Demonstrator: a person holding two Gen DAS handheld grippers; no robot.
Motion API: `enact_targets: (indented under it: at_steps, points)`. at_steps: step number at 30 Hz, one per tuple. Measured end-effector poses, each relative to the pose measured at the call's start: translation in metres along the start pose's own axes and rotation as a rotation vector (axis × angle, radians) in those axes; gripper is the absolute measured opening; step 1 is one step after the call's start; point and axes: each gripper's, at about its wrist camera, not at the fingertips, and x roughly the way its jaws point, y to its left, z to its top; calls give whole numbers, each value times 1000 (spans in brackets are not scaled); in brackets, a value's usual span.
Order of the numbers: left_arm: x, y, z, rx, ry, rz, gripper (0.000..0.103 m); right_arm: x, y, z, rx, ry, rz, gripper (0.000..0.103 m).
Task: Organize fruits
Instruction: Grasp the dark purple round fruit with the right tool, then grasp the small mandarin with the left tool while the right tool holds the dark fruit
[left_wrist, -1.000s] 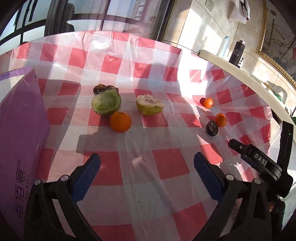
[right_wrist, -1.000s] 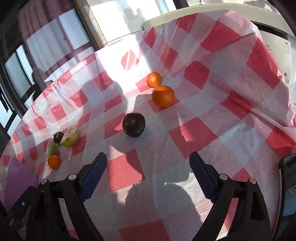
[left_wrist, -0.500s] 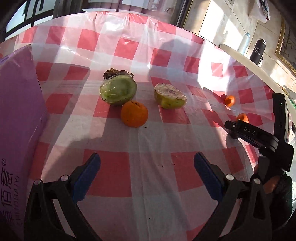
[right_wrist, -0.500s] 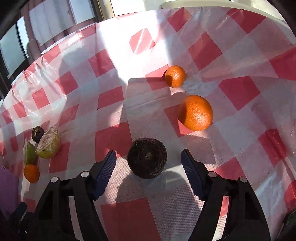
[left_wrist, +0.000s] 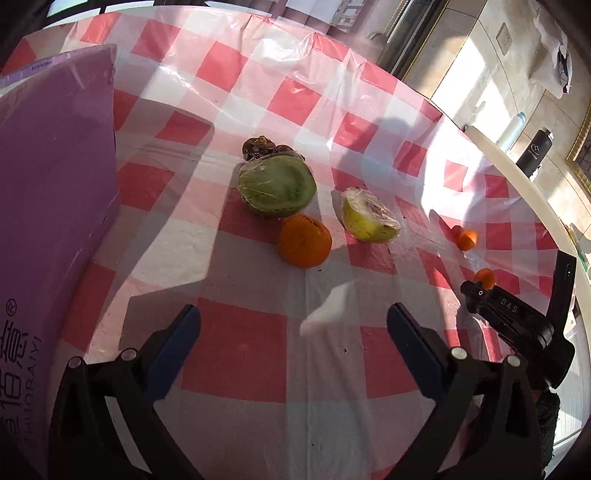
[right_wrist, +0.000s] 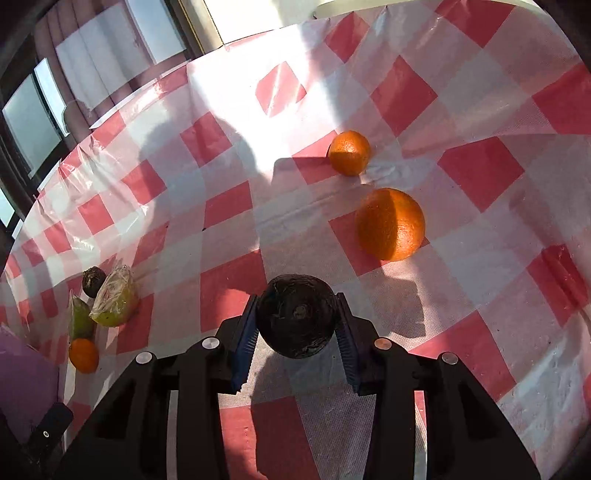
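Observation:
My right gripper (right_wrist: 297, 332) is shut on a dark round fruit (right_wrist: 297, 319), both blue pads (right_wrist: 245, 339) pressed to its sides on the red-checked tablecloth (right_wrist: 229, 206). Beyond it lie a large orange (right_wrist: 390, 223) and a smaller orange (right_wrist: 349, 152). In the left wrist view my left gripper (left_wrist: 293, 343) stands open above bare cloth, nothing between its fingers. Ahead of it sit an orange (left_wrist: 304, 240), a wrapped green fruit half (left_wrist: 277, 190), a wrapped yellow-green fruit half (left_wrist: 369, 221) and a dark fruit (left_wrist: 260, 146) behind the green half.
A purple box (left_wrist: 48, 229) stands at the left of the table. The right gripper's body (left_wrist: 517, 321) shows at the right edge of the left wrist view, with two small oranges (left_wrist: 467, 239) near it. A white ledge with bottles (left_wrist: 533, 153) borders the table's far right.
My right gripper moved up to the dark fruit and shut on it. My left gripper crept closer to the orange and the wrapped halves, rolling a little, still open.

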Motion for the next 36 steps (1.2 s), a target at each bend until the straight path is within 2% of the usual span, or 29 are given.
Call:
enact_targets:
  at_steps: [2,3,8,10,11,12,14,16,18,21,22,31,34,36]
  points:
    - [9,-6,9,25,-6,29,100,-2,-9,0,44,-6,55,39]
    - [15,-9,15,38,-3,46,96,-2,-9,0,50,-7,63,39]
    - [52,-29,39,113,36,156,83,-2,-7,0,46,-6,59,40]
    - [61,-36,43,161,42,218,70,-3,-9,0,53,-8,70,40]
    - [63,-41,42,195,44,262,50,-3,-10,-1,54,-7,73,40]
    - [63,-44,41,220,45,264,38,-3,-9,0,52,-6,73,40]
    - [58,-44,37,232,44,245,37,-3,-10,-1,48,-4,83,40]
    - [47,-31,33,167,26,196,36,-3,-10,-1,50,-5,96,40]
    - [26,-18,26,111,-31,138,36,-2,-10,0,48,-2,106,40]
    - [-11,-8,9,83,-134,32,36,-1,-8,0,38,5,125,40]
    - [-20,-6,3,76,-152,17,36,-1,-8,0,39,4,131,40]
    - [-25,-4,-1,57,-152,11,36,-14,-13,-1,55,-57,167,40]
    - [-23,-1,-1,43,-145,38,36,-22,-15,-1,64,-94,178,40]
    - [-24,2,-1,28,-152,57,36,-31,-14,-6,69,-123,153,40]
